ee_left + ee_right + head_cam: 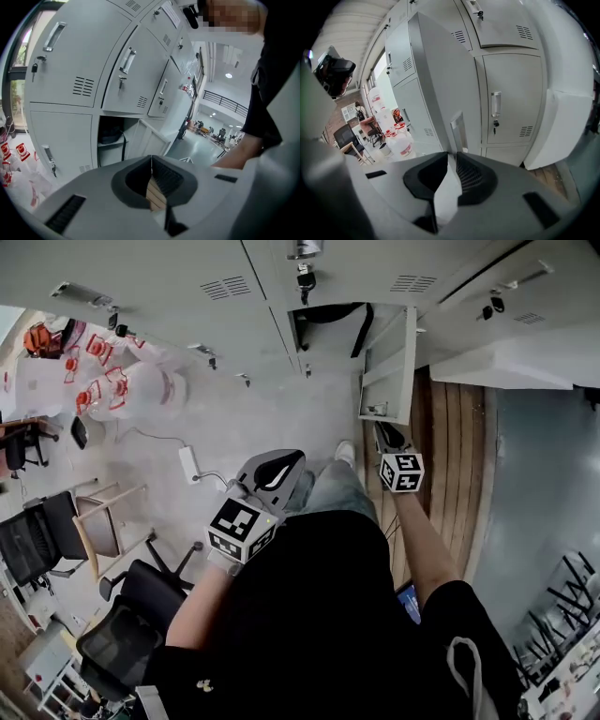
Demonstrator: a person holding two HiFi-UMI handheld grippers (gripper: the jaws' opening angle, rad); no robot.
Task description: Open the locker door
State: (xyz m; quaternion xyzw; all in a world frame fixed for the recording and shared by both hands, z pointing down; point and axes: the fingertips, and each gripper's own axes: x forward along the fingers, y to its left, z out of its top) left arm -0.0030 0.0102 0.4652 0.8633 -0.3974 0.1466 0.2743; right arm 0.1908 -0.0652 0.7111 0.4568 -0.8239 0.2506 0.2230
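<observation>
**STATUS: LOCKER DOOR OPEN, RIGHT GRIPPER ON DOOR EDGE**

1. Left gripper [274, 472]: nearest item, held low in front of the person's legs, left of centre. In the left gripper view [151, 161] the jaws are pressed together at the tips w/ nothing btwn them. Its marker cube [240, 527] faces up toward the head cam.

2. Office chairs [131, 615]: near left, on the floor, well apart from both grippers.

3. Right gripper [386, 435]: farther out and to the right, arm extended. Its jaws are pinched on the outer edge of the locker door [389, 362]. In the right gripper view [452, 157] the door edge [436, 84] runs straight into the slot btwn the pads.

4. Locker door pos.: swung well out from the cabinet face toward the person, at the right side of its opening. Its recessed handle [459, 131] sits on the door face just beyond the jaws.

5. Open compartment [328, 326]: directly left of the door. It holds a dark bag [111, 135] w/ a strap hanging down.

6. Far: closed lockers surround the opening. The neighbouring locker on the right has a handle [496, 104] w/ a key below it.

7. Far left floor: water jugs [141, 390] and a power strip [190, 463].

8. Right: wooden floor strip [450, 446] along the cabinet base.
</observation>
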